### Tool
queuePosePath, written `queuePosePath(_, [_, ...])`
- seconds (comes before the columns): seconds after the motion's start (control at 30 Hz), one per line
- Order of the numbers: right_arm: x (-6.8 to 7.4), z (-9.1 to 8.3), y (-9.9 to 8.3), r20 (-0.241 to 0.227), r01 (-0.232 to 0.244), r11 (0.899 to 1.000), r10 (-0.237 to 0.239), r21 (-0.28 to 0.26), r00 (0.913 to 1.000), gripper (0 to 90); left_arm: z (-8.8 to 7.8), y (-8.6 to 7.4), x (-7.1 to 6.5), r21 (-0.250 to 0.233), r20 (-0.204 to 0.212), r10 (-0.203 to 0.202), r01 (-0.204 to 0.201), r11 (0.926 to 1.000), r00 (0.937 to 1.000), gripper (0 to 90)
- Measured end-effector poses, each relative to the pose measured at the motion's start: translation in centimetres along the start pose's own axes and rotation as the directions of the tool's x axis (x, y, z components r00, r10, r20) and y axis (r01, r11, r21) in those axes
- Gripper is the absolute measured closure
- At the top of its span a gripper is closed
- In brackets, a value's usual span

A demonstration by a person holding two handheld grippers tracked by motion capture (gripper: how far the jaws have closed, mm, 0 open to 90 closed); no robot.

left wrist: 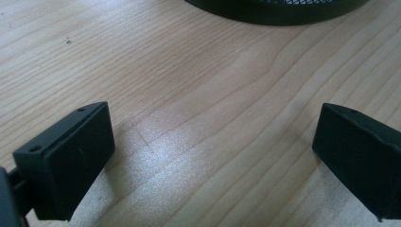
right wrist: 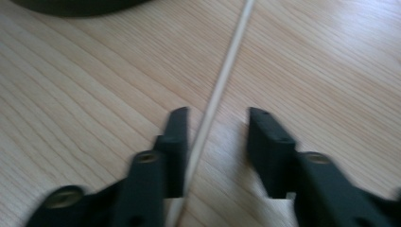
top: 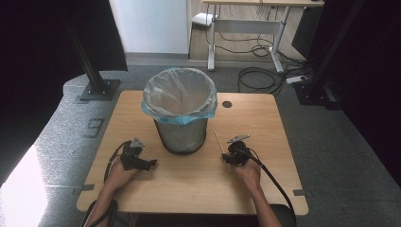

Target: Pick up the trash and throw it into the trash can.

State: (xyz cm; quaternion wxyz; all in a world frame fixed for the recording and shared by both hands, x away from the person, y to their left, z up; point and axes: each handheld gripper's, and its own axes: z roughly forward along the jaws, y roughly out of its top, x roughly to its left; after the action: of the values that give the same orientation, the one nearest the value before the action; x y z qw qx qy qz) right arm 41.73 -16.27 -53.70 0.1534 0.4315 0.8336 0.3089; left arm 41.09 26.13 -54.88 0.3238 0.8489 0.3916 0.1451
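a thin wooden skewer [right wrist: 222, 78] lies flat on the table [top: 198, 175], just right of the lined mesh bin [top: 180, 109]. the right gripper [right wrist: 216, 124] straddles it, jaws parted, not yet clamped. the left gripper [left wrist: 213, 142] rests wide apart, empty. lying so flat, the skewer could roll or slip out as the jaws close.
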Motion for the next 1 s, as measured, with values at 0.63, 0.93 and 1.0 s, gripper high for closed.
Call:
queuePosePath(0.63, [-2.0,-1.9,0.2,-0.011,-0.061,0.997,0.061,0.044,0.9981,84.2,0.0,0.0,0.0,0.002,0.0,0.001,-0.001,1.0,1.0,0.0])
queuePosePath(0.93, [-3.2,-5.0,1.8,-0.038,-0.072,0.997,0.073,0.017,0.9966,84.2,0.0,0.0,0.0,0.0,0.0,-0.001,0.001,1.0,1.0,0.0])
queuePosePath(1.0, [-3.4,-5.7,2.2,-0.064,-0.081,0.997,0.082,0.019,0.9946,84.1,0.0,0.0,0.0,0.0,-0.001,0.0,0.0,1.0,1.0,0.0])
